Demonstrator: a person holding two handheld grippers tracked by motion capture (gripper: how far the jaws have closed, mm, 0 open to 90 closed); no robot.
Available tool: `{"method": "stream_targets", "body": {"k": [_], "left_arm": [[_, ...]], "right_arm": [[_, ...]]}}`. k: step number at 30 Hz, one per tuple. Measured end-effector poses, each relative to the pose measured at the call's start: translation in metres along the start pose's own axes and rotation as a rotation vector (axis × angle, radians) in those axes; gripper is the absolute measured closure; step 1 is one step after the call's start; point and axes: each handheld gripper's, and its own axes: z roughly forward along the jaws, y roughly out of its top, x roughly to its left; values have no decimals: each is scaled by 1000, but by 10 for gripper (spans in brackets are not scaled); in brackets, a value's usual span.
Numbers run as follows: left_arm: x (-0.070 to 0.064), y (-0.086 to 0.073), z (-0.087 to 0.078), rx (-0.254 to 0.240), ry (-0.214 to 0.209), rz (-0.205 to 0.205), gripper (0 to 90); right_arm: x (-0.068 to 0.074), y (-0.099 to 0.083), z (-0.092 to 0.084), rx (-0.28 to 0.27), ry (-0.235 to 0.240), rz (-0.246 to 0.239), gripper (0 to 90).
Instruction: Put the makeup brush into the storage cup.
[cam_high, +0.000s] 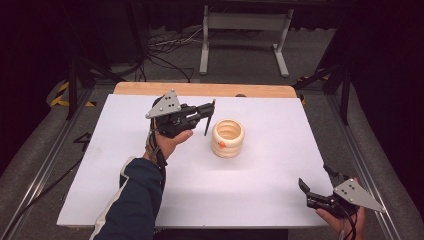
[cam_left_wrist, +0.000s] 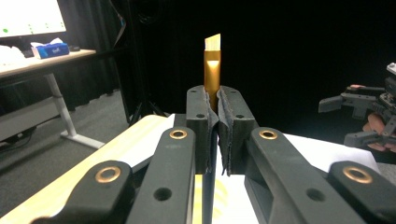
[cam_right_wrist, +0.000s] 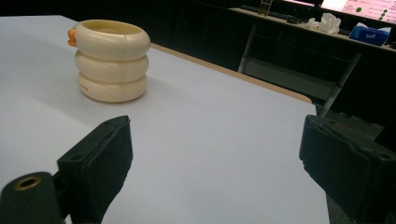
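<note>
Toward the far left of the white table surface, the left gripper is held above the board, its jaws clamped tight on a thin dark-handled brush with a gold metal ferrule and pale flat bristle tip. In the high view the brush hangs bristles upward, its dark handle slanting down toward the table, just left of the cream ribbed holder shaped like three stacked rings with a small orange knob on its side. The holder stands near the middle of the surface, a little toward the far edge, and its mouth is open.

At the near right corner the right gripper rests low in the hand with its jaws spread wide and nothing between them; the holder sits well apart from it.

The likely risk is at the rim: the handle end is off to the side of the opening and tilted, so lowering it now could strike the holder's wall and push or tip the light cup. The grip sits high near the ferrule, so the long handle could also swing or slip between the pads on contact. The right gripper is too far away to steady the holder.
</note>
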Motion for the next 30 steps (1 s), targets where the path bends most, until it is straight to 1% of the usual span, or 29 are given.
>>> {"method": "stream_targets", "body": {"k": [1, 2, 3, 7, 9, 10, 13, 14, 17, 20, 22, 25, 26, 28, 29, 30], "left_arm": [[0, 0, 0, 0, 0, 0, 836], [0, 0, 3, -7, -6, -7, 836], [-1, 0, 5, -4, -3, -5, 836], [-2, 1, 16, -15, -17, -13, 836], [-2, 1, 21, -7, -25, -11, 836], [-2, 1, 21, -7, -25, -11, 836], [-3, 0, 28, -7, -34, -19, 836], [-3, 0, 31, -3, -35, -13, 836], [-3, -2, 35, -9, -38, -20, 836], [-1, -5, 38, -22, -54, -34, 836], [0, -7, 41, -21, -58, -37, 836], [0, -9, 45, -20, -57, -37, 836], [0, -9, 46, -16, -59, -27, 836], [-1, -11, 49, -30, -54, -24, 836], [-2, -11, 50, -30, -53, -19, 836], [-3, -12, 52, -26, -44, -8, 836]], "right_arm": [[0, 0, 0, -2, 2, 0, 99], [0, 0, 0, -2, 2, 0, 99], [0, 0, 0, -5, 7, 1, 98], [1, 0, 0, -7, 8, -4, 96], [1, 0, 0, -5, 9, -7, 96], [1, 0, 0, -5, 9, -7, 96], [1, 0, 0, -4, 10, -3, 96], [1, 0, 0, -5, 9, -3, 96], [1, 0, 0, -8, 11, -6, 94], [0, 0, 0, -15, 14, -5, 86], [0, 0, -1, -20, 23, -1, 81], [1, 0, -1, -27, 30, 0, 76], [1, 0, -1, -31, 32, -2, 71], [1, 1, -1, -27, 30, -5, 60], [1, 1, 0, -25, 40, -4, 55], [2, 0, 0, -19, 45, -8, 54]]}}
